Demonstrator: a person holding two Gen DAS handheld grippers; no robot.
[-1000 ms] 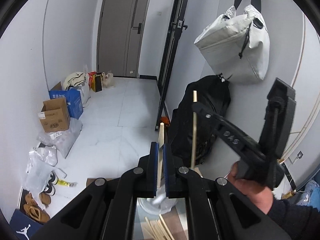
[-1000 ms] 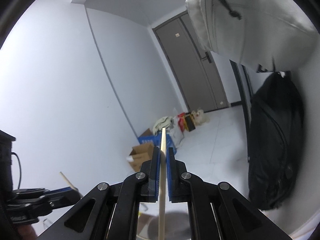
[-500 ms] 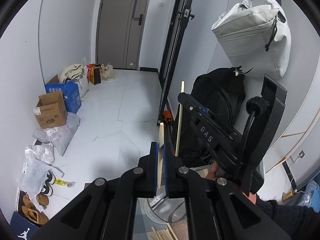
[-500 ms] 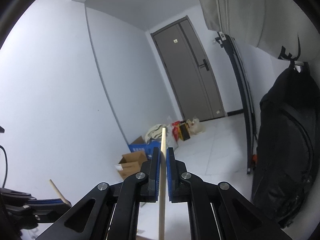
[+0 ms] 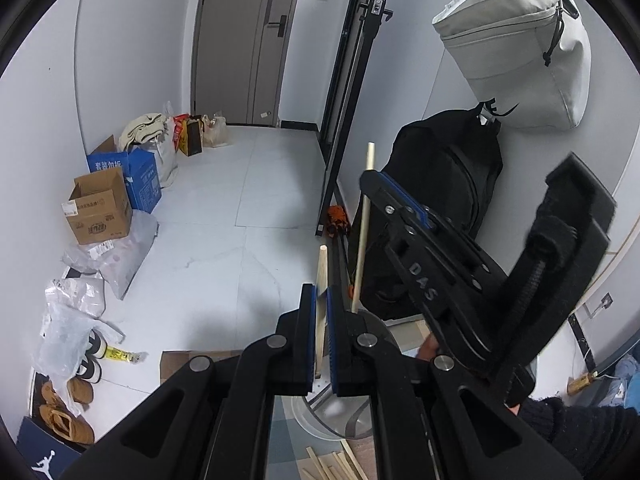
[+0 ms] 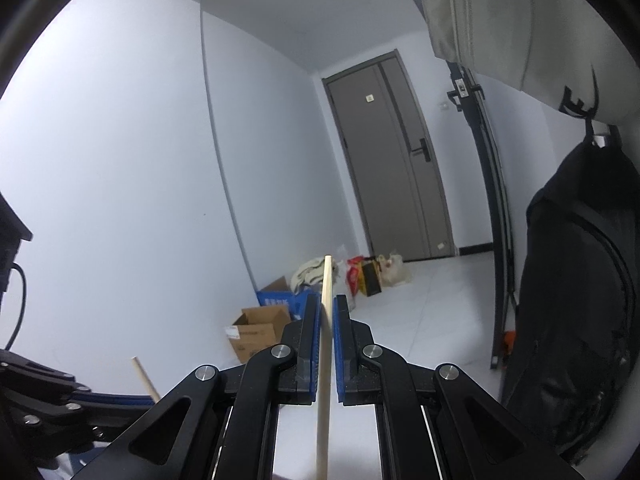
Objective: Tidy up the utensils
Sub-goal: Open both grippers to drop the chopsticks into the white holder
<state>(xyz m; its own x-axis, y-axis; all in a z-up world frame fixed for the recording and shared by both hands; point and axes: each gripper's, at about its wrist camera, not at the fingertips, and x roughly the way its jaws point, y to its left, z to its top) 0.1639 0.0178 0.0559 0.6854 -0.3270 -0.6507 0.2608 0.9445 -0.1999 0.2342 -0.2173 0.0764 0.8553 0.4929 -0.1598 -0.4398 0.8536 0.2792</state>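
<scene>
Left wrist view: your left gripper (image 5: 319,312) sits at lower centre, blue pads clamped narrow on a pale wooden chopstick (image 5: 321,276) that stands nearly upright between them, its top end poking above the pads. Below the fingers, a clear round container (image 5: 340,412) shows at bottom centre; the stick's lower end reaches down toward it, contact not readable. Loose wooden sticks (image 5: 332,466) lie flat at the bottom edge, just beside the container. Your right gripper (image 5: 370,178) crosses the right half of the frame, pinching a second chopstick (image 5: 362,236), which runs steeply from mid-frame down to the container's rim. A dark sleeve (image 5: 580,436) shows at lower right.

Right wrist view: your right gripper (image 6: 327,316) at lower centre, pads closed narrow on its chopstick (image 6: 325,360), which runs near vertical from the bottom edge to above the fingertips. At lower left, your left gripper's fingers (image 6: 60,400) enter from the edge with the other stick's tip (image 6: 144,376) angled up beside them.
</scene>
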